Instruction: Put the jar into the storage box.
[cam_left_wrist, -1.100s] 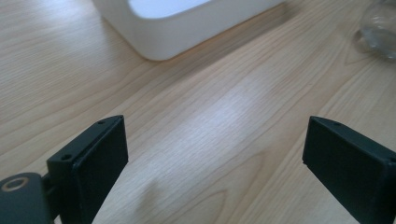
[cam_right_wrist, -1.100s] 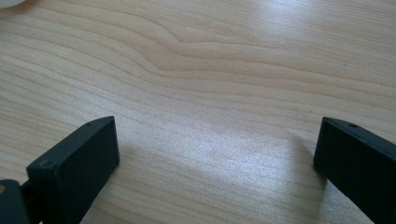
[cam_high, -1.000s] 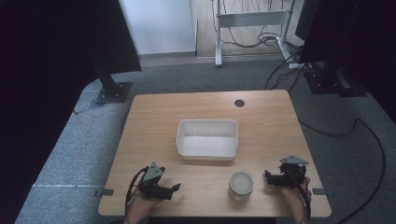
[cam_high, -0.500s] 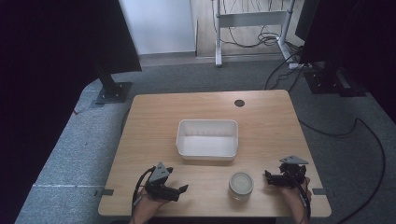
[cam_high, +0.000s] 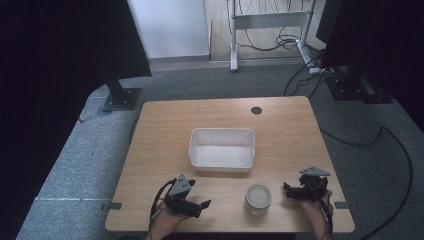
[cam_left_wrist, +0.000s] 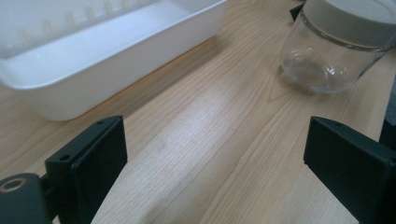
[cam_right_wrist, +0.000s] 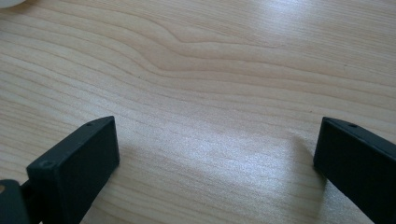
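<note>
Wooden table (cam_high: 165, 130) with a round cable hole (cam_high: 256, 110) near its far edge, grey carpet around it. White rectangular plastic tub (cam_high: 222, 149) sits mid-table, upright, its interior white with nothing seen in it; in the left gripper view its near wall and ribbed inside show at upper left (cam_left_wrist: 93, 56). Clear glass jar (cam_high: 258, 199) with a white lid stands upright just in front of the tub's right end, apart from it; the glass looks clear through (cam_left_wrist: 336, 46). Left gripper (cam_high: 196, 206) sits low at the near left edge of the table, held by a hand (cam_high: 162, 224) coming from the bottom, pointing right toward the jar, near it but not touching. Its jaws stand wide apart in the left gripper view, bare wood between them, nothing held. Right gripper (cam_high: 289, 190) sits at the near right, grey three-cornered plate (cam_high: 314, 171) on top, hand (cam_high: 315, 210) behind it, pointing left toward the jar, just beside it with a small gap. Its jaws are spread wide too, plain wood grain between them, holding nothing. The jar lies between the two grippers. Black monitor stands (cam_high: 120, 95) and cables (cam_high: 385, 135) on the floor beyond the table.
</note>
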